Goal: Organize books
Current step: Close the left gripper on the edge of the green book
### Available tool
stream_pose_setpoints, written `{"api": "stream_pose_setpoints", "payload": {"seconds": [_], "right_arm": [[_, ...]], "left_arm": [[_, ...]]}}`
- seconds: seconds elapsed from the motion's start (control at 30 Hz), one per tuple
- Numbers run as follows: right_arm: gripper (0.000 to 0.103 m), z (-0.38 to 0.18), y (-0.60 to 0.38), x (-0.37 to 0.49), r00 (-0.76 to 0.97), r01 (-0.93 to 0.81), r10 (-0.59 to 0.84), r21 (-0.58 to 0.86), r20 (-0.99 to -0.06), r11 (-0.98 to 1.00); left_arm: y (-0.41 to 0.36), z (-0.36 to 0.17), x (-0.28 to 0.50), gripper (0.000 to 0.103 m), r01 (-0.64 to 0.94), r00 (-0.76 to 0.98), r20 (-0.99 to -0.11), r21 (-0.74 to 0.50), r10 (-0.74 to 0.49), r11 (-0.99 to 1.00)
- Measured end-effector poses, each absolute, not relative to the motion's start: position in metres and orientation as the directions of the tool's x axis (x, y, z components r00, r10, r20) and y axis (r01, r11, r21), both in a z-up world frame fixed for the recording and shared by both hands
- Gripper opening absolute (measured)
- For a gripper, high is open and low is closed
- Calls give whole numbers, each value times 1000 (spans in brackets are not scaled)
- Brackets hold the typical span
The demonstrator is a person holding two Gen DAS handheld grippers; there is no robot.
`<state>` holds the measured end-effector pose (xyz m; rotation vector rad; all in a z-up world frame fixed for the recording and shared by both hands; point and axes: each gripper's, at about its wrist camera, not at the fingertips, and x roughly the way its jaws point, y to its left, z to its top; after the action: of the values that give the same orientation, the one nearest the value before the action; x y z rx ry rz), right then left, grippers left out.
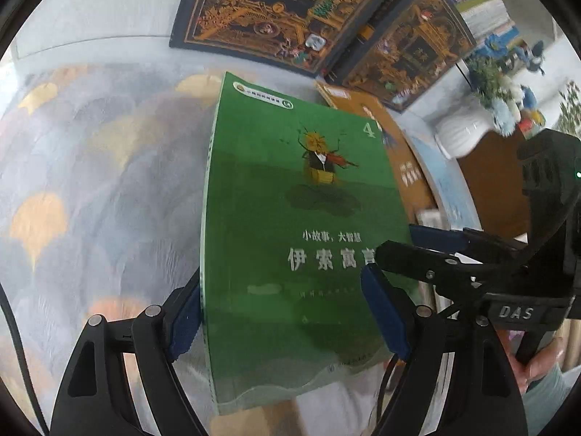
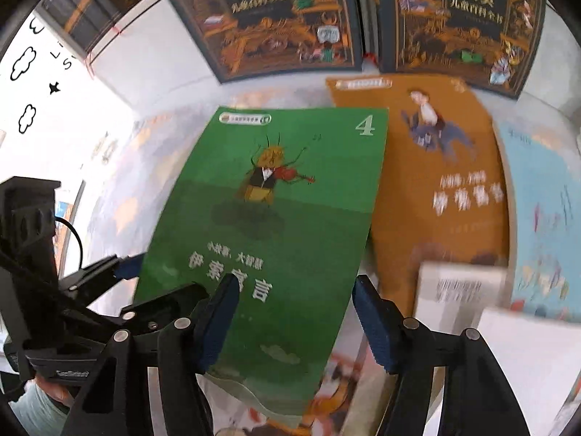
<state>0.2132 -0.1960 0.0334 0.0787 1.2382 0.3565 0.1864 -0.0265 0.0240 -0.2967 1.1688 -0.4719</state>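
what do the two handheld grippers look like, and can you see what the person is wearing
Both the left gripper and right gripper are matte black frames with triangular cut-outs, silver pivot pins and ribbed blue pads. One carries white "DAS" lettering, a black cable and a small green light. A pale grey-green sleeve shows at the wrist.

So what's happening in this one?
A person is sorting books with a hand-held gripper in each hand. Both grippers are at the green book: the left gripper straddles its near end, the right gripper straddles its right side. Neither clearly clamps it yet. An orange book lies beside it, partly under its right edge, and two dark ornate books lie beyond.
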Motion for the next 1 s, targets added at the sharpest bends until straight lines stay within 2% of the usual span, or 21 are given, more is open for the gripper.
{"api": "stream_pose_setpoints", "payload": {"seconds": [0.13,0.2,0.23,0.27,0.37,0.67,0.87,1.0], "right_arm": [[64,33,-198,196,286,-206,311,259,-906,944],[63,30,-197,192,286,-198,313,264,-906,944],[62,30,-194,186,288,-202,314,263,-905,944],[62,30,-192,183,294,-201,298,246,-908,948],[62,32,-190,170,307,-187,272,223,-912,957],[58,25,-195,73,237,-209,325,279,-916,937],[55,6,-197,12,182,-164,305,277,-935,947],[55,6,-198,-2,217,-127,332,311,-918,942]], "left_arm": [[-8,27,181,78,157,325,-805,-471,-495,868],[-4,27,190,74,152,311,-803,-487,-509,860],[-5,25,196,66,161,278,-794,-516,-541,841],[-6,22,199,53,152,259,-790,-534,-555,831],[-2,26,190,47,129,274,-775,-557,-569,821],[14,21,86,46,134,173,-750,-624,-638,770],[26,16,30,31,80,147,-736,-657,-661,749],[29,13,18,30,62,136,-734,-664,-666,745]]}}
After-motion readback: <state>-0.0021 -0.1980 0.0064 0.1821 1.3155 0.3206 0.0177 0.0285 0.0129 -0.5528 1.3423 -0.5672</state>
